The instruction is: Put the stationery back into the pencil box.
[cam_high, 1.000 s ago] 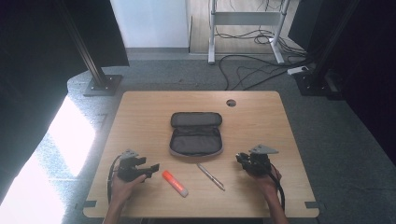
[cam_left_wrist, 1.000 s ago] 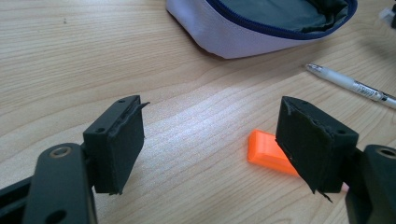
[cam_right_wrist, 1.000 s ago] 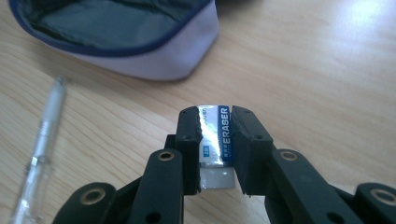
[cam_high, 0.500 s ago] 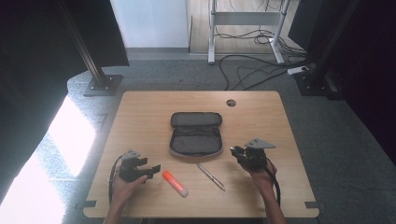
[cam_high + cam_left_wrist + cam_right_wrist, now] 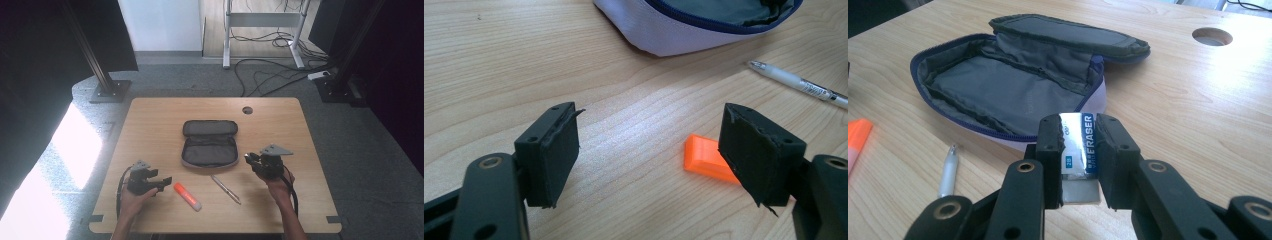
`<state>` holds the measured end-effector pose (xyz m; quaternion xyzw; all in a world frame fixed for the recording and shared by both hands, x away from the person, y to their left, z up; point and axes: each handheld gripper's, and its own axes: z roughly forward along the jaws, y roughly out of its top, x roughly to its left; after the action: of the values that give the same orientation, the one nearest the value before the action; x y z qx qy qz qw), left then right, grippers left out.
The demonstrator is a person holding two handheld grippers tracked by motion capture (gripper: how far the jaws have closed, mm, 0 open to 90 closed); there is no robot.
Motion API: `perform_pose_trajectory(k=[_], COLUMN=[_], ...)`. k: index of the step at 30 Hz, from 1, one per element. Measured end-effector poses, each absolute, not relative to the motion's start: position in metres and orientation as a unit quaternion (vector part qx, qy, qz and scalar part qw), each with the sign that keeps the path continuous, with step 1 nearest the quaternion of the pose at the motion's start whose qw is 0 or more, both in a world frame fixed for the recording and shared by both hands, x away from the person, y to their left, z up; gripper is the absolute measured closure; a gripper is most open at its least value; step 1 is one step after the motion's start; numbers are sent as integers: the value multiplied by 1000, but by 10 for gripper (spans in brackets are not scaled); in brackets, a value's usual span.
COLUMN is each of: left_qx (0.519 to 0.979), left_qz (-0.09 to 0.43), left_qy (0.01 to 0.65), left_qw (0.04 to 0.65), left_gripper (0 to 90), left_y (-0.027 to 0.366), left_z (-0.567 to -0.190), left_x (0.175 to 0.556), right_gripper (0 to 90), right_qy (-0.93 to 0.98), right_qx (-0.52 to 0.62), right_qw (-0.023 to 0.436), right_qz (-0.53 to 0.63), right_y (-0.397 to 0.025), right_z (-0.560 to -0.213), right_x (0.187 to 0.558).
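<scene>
An open grey pencil case lies mid-table with its lid flipped back. My right gripper is shut on a white eraser with a blue sleeve, just right of the case's near corner. My left gripper rests open at the front left, its jaws wide apart, pointing at an orange highlighter. A white pen lies between the two grippers.
The wooden table has a round cable hole at the back right. Black stands and cables sit on the floor beyond the far edge.
My right gripper has moved left toward the pencil case with the eraser held in it. The left gripper has stayed in place.
</scene>
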<state>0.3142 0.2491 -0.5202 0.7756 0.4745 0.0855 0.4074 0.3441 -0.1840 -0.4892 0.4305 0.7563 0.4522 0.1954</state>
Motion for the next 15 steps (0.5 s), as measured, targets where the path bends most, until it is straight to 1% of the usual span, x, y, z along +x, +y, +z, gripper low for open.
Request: perform_pose_trajectory(k=[15], left_qx=[776], left_qz=[83], left_qy=[475], left_qw=[408], left_gripper=[248], left_y=[249], left_z=[-520], left_x=[315], right_gripper=[727], right_qy=[757], right_qx=[434], right_qw=[192], right_qz=[450], right_y=[-173], right_z=[-487], right_x=[356])
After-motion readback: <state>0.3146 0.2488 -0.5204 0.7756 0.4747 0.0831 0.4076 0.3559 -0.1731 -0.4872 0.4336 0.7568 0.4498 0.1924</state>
